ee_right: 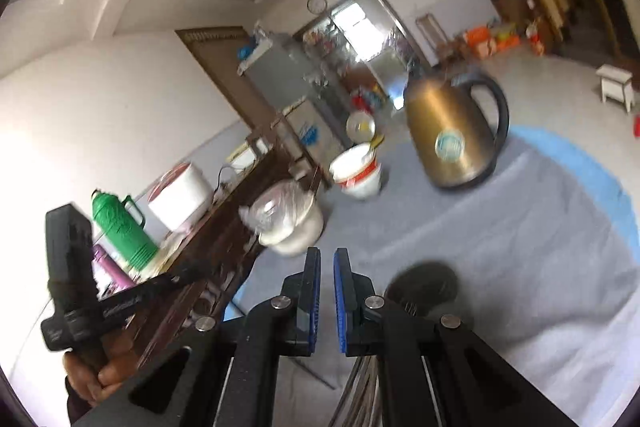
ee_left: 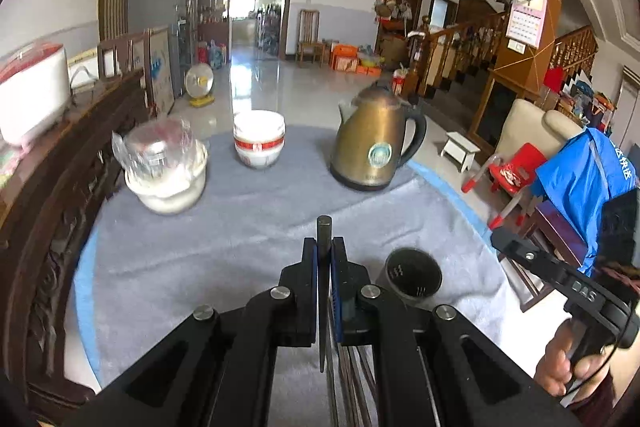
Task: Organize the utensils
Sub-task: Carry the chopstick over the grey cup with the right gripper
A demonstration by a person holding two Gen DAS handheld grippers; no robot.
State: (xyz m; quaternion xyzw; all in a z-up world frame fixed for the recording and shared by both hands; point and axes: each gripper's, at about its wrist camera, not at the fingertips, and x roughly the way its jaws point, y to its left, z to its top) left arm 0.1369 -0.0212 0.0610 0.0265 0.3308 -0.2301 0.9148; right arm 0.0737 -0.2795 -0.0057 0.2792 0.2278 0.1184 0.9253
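Readable markings. The letters "DAS" stand in pale print on the black body of the right gripper (ee_left: 582,287), seen from the left wrist view at the right edge. White characters run down the blue bag (ee_left: 580,183) at the right, too distorted to read. The wall calendar (ee_left: 526,19) on the wooden column carries a grid of dates, too small to read. The round teal label on the gold kettle (ee_left: 374,151) and the red band on the stacked bowls (ee_left: 259,143) show marks that cannot be read. Pale lettering on the left gripper (ee_right: 120,307), in the right wrist view, is blurred.
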